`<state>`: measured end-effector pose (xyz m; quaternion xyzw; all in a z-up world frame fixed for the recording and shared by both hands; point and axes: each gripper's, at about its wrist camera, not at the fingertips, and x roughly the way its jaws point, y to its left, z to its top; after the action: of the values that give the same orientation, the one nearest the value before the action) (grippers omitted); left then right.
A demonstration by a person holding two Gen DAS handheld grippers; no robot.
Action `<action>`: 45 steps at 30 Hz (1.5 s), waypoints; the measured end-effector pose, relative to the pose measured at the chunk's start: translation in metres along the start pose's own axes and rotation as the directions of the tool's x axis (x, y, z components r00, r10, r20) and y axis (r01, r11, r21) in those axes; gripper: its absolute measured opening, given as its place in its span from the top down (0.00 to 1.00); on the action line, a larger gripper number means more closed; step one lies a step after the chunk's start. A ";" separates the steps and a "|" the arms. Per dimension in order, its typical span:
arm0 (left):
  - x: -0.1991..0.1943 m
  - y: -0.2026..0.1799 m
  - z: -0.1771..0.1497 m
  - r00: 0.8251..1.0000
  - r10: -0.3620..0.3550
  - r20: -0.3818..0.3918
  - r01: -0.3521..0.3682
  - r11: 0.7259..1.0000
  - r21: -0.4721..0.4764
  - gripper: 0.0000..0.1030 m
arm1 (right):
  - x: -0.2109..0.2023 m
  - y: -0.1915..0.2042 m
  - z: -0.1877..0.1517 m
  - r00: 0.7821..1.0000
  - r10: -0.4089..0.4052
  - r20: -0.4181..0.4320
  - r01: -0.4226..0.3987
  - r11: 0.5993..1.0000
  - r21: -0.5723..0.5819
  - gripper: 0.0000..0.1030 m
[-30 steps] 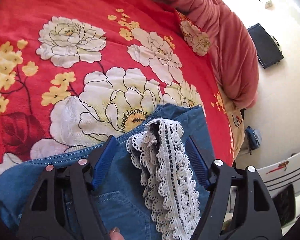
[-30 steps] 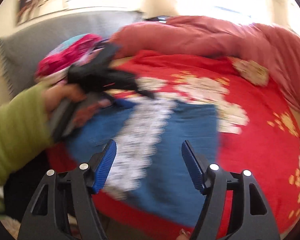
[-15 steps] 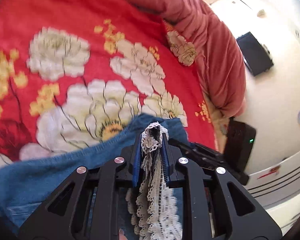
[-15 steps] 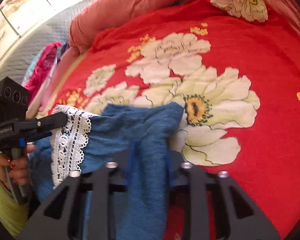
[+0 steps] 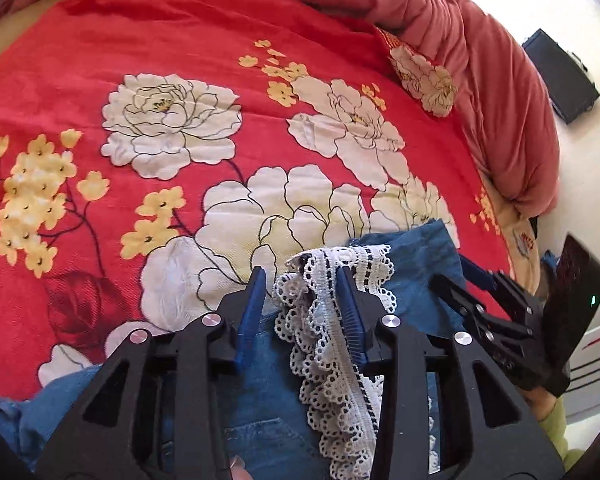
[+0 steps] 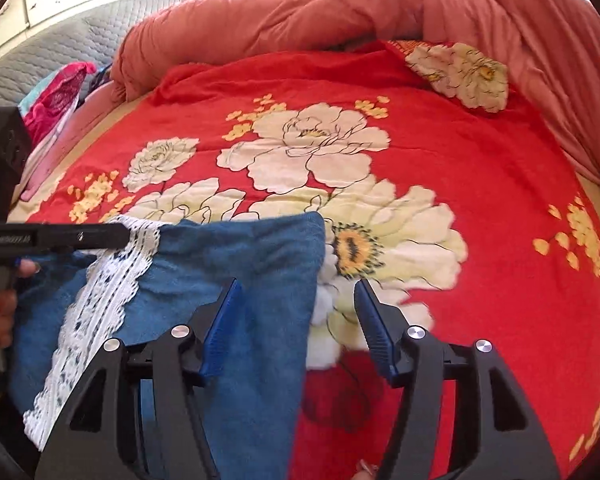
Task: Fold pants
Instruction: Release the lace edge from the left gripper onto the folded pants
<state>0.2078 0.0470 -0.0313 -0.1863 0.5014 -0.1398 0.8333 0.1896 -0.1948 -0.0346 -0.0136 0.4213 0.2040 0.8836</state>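
Both jaws opening: left hand-held gripper [image 5: 300, 280] straddles lace trim [image 5: 332, 320]; right hand-held gripper [image 6: 296, 304] over pants [image 6: 252, 256] edge at 12 o'clock. Release flat, corners aligned.

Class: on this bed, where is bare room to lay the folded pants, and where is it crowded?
Free: the floral bedspread beyond the blue pants, up to the rolled pink quilt. Crowded: the near edge, with both grippers, pants and lace trim.
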 end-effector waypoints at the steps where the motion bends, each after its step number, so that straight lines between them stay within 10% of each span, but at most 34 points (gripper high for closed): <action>1: -0.004 0.001 -0.001 1.000 0.005 0.007 -0.005 1.000 -0.003 0.70 | -0.006 0.000 -0.003 1.000 -0.001 0.007 0.001 1.000 0.002 0.44; 20: -0.101 -0.029 -0.094 0.969 0.044 0.245 -0.042 0.999 -0.014 0.54 | -0.099 0.002 -0.066 0.990 0.111 0.083 -0.112 0.994 0.014 0.29; 45: -0.049 -0.042 -0.164 0.988 -0.123 0.093 0.142 0.959 -0.245 0.64 | -0.087 0.018 -0.106 0.984 0.179 0.001 -0.179 0.984 0.003 0.29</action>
<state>0.0375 0.0024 -0.0444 -0.3286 0.4689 -0.1236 0.8105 0.0554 -0.2292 -0.0354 0.0259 0.4211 0.2821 0.8617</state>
